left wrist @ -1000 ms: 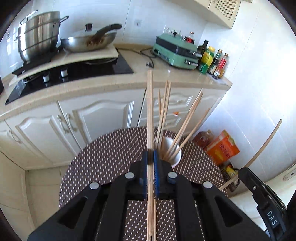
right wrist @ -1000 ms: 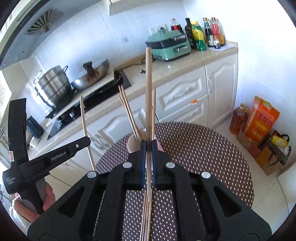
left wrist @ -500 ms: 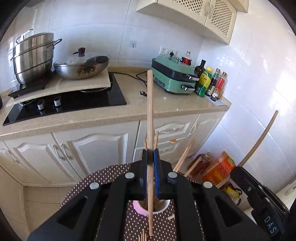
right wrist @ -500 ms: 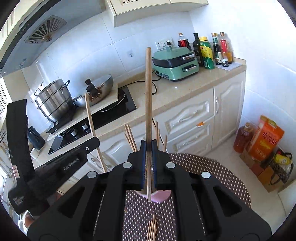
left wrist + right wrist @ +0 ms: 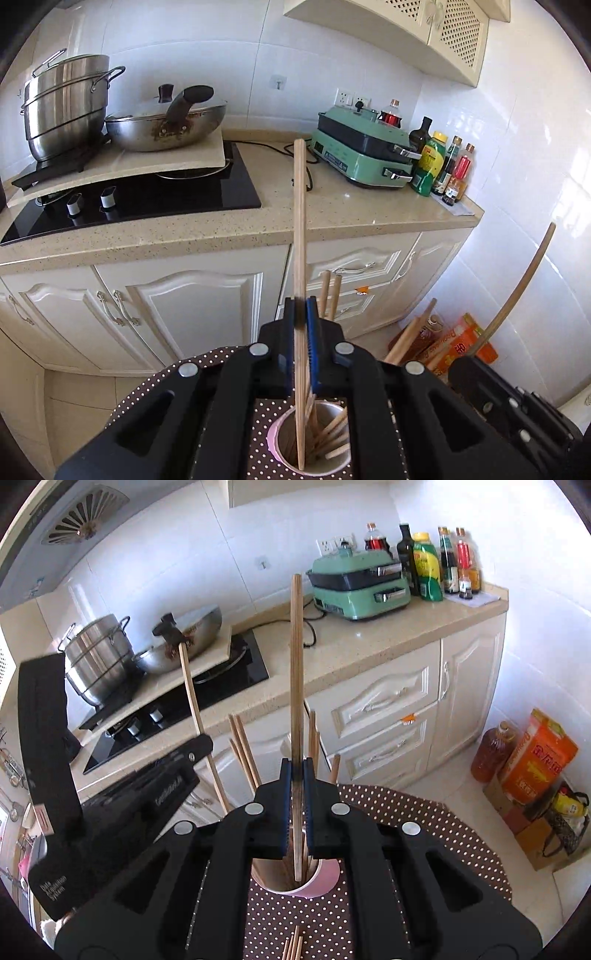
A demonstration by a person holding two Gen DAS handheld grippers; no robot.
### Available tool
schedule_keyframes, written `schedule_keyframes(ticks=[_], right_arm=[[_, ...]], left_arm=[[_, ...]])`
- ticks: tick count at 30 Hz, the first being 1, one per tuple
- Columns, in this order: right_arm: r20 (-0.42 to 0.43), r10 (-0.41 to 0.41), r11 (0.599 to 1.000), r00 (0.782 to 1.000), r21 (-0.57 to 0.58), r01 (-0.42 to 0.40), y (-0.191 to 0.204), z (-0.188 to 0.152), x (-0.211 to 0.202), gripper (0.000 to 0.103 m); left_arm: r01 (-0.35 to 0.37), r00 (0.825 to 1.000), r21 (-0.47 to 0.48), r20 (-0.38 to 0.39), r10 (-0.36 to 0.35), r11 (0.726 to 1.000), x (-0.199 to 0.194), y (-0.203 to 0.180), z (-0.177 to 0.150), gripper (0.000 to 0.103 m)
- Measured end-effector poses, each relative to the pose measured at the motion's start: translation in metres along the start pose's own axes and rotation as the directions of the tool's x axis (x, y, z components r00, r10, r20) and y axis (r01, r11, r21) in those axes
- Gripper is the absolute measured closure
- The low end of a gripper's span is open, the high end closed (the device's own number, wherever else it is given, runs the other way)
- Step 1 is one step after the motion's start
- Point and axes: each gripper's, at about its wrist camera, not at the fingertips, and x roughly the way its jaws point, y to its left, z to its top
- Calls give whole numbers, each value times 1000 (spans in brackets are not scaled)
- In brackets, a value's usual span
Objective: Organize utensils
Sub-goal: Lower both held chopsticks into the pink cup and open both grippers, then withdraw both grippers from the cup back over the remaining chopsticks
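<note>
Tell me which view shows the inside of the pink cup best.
Left wrist: the cup's mouth opens toward the camera, chopsticks visible inside. The right wrist view shows its rim and part of the inner wall, half hidden behind the gripper.

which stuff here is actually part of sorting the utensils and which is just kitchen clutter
Part of the job:
- left gripper, shut on a chopstick
- right gripper, shut on another chopstick
- pink cup holding chopsticks
- loose chopsticks on the dotted table

Lying about:
- wok
- steel pot
- green cooker
- sauce bottles
</note>
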Motion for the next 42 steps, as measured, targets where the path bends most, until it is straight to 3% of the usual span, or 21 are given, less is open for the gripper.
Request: schedule_keyframes(ticks=[7,22,32,33,34,35,36,38,39,40,42], right_arm=[[-61,-5,1000,998,-12,5,-5,-15,26,96],[-210,-25,1000,977,-14,23,-8,-52,61,96],[-270,-35,999,962,12,40,-10,-55,65,95],[-274,-38,999,961,14,43,-10,-56,64,95],[-277,-36,999,960,16,42,-10,-56,63,95],[-282,-38,999,959,17,45,-10,-57,62,91],[-282,-46,999,958,15,53,-9,-57,60,86],[-271,-86,996,959,11,92,-9,-57,55,55],[-262,-100,994,960,13,108,-10,-58,51,48],[-250,-98,994,963,21,107,-12,-57,47,43],[-236,-98,993,967,42,111,-15,-57,39,43]], left_arm=[[-4,1000,-1,5,4,1000,23,5,-10,96],[7,995,29,-96,-4,1000,30,17,-63,94],[32,994,58,-107,-26,998,22,19,-65,93],[38,994,77,-103,-30,996,20,18,-65,92],[37,995,91,-101,-28,995,18,16,-65,83],[31,995,105,-95,-21,994,15,15,-64,74],[24,996,116,-88,-14,993,13,15,-64,73],[13,997,125,-72,-4,992,7,16,-62,73],[18,998,119,-69,-10,993,3,18,-60,73],[21,997,115,-71,-13,993,2,19,-59,72],[16,997,113,-73,-8,993,-2,23,-57,71]])
